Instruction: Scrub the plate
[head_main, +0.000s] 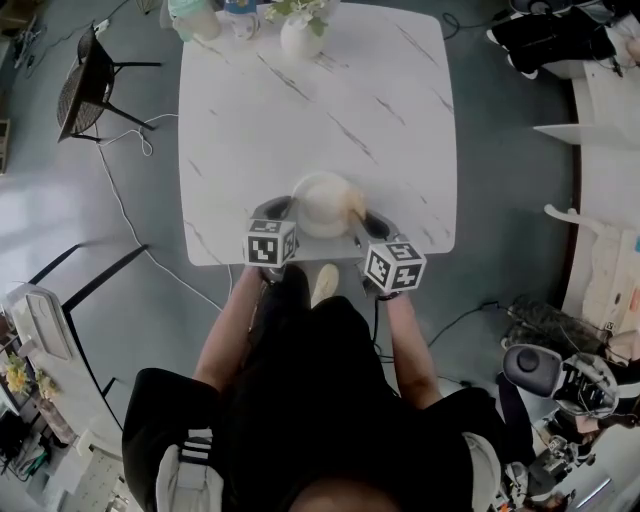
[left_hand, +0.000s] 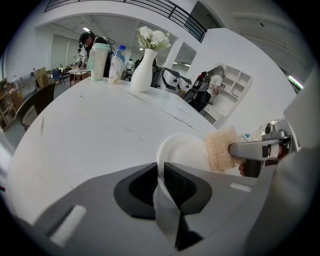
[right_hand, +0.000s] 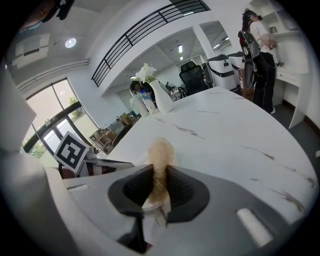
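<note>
A white plate (head_main: 322, 205) is held over the near edge of the marble table (head_main: 320, 110). My left gripper (head_main: 284, 211) is shut on the plate's rim (left_hand: 161, 172), which stands upright between the jaws in the left gripper view. A tan sponge (left_hand: 220, 149) presses against the right side of the plate (left_hand: 184, 152). My right gripper (head_main: 362, 222) is shut on that sponge (right_hand: 160, 162), which sticks out past the jaws in the right gripper view. From the head view the sponge (head_main: 354, 206) shows at the plate's right edge.
At the table's far edge stand a white vase with flowers (head_main: 300, 32), a bottle and a cup (left_hand: 99, 61). A black chair (head_main: 92, 85) sits left of the table, cables run on the floor. People stand in the background.
</note>
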